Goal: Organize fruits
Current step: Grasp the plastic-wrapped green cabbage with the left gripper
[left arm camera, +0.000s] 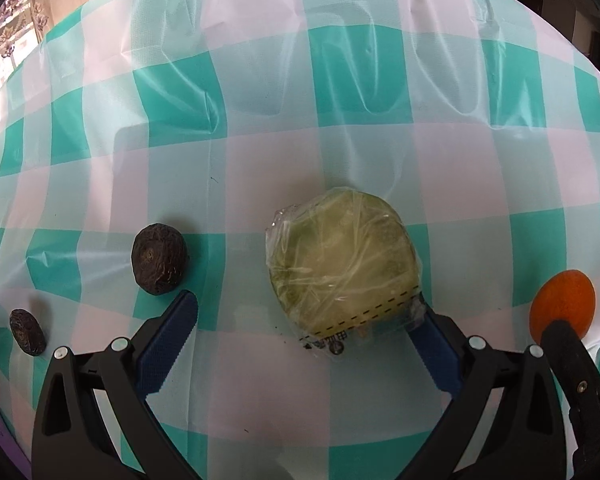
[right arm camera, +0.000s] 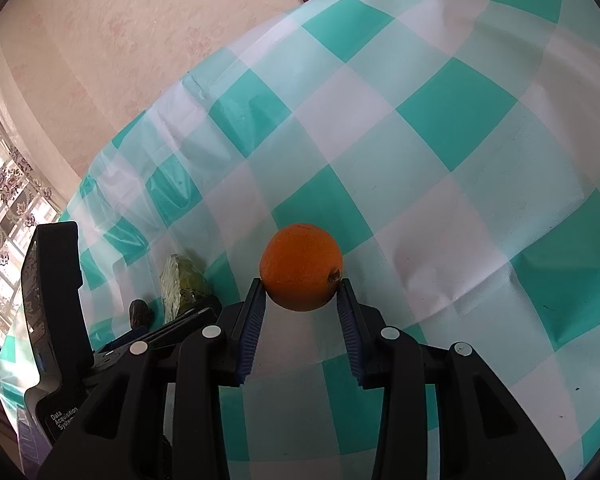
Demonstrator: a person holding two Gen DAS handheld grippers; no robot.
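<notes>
Two tongs: my right gripper (right arm camera: 301,294) clamps the firm orange (right arm camera: 301,266) across its middle, near centre; my left gripper (left arm camera: 302,320) gapes around the slippery wrapped melon (left arm camera: 340,266) on the tablecloth (left arm camera: 380,152).
</notes>
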